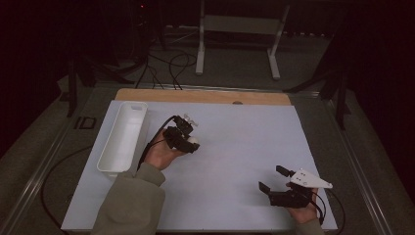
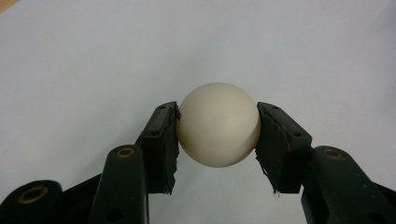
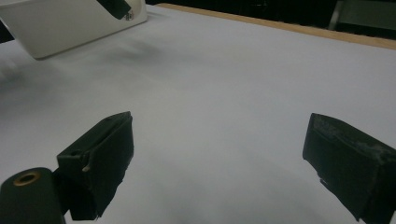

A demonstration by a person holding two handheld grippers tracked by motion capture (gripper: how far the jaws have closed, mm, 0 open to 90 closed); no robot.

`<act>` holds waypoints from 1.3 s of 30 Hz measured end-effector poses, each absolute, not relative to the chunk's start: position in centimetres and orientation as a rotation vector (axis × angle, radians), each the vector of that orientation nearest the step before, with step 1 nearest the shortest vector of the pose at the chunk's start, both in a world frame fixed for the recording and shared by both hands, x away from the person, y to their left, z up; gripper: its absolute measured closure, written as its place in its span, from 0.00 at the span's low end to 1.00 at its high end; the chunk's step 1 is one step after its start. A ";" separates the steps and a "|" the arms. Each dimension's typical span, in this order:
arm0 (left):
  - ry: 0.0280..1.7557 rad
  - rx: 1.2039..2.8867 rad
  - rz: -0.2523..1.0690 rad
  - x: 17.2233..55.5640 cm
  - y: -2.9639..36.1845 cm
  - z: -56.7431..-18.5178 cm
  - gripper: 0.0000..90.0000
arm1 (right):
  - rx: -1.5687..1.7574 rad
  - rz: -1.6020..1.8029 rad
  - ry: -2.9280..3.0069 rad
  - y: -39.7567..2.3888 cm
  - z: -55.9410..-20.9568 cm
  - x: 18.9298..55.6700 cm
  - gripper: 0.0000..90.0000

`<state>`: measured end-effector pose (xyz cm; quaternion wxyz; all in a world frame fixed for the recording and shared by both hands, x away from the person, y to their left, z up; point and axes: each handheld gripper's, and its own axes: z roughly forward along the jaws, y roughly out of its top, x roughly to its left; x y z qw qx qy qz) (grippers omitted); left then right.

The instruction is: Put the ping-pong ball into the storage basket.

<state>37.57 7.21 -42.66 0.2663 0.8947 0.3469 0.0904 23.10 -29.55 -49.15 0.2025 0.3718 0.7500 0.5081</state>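
A cream-white ball [image 2: 218, 124] sits squeezed between the two black pads of my left gripper [image 2: 217, 140], which is shut on it just above the white table sheet. From above, that left gripper [image 1: 188, 141] and the ball [image 1: 193, 140] are left of the table's middle, a little right of the white bin [image 1: 123, 135]. At the near right of the table my right gripper [image 1: 273, 178] is open, its jaws wide apart with only bare sheet between them. In its own view the right gripper [image 3: 219, 163] points across the table toward the bin [image 3: 65, 23].
The long white bin stands along the left side of the white sheet [image 1: 235, 147]. A wooden strip [image 1: 203, 96] runs along the far edge. Cables and a metal stand [image 1: 237, 34] lie on the dark floor beyond the table.
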 end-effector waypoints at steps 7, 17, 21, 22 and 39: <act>0.951 2.401 0.255 37.4 7.8 -42.2 0.57 | 1.038 1.417 2.095 -29.5 -49.2 23.1 0.09; 0.973 2.384 0.270 37.3 8.8 -41.6 0.57 | 1.043 1.421 2.092 -29.6 -49.2 23.1 0.09; 0.983 2.377 0.272 37.3 9.1 -41.5 0.57 | 1.044 1.421 2.092 -29.6 -49.2 23.1 0.09; 0.983 2.377 0.272 37.3 9.1 -41.5 0.57 | 1.044 1.421 2.092 -29.6 -49.2 23.1 0.09; 0.987 2.367 0.299 37.0 9.9 -40.9 0.57 | 1.041 1.422 2.089 -29.6 -49.2 23.1 0.09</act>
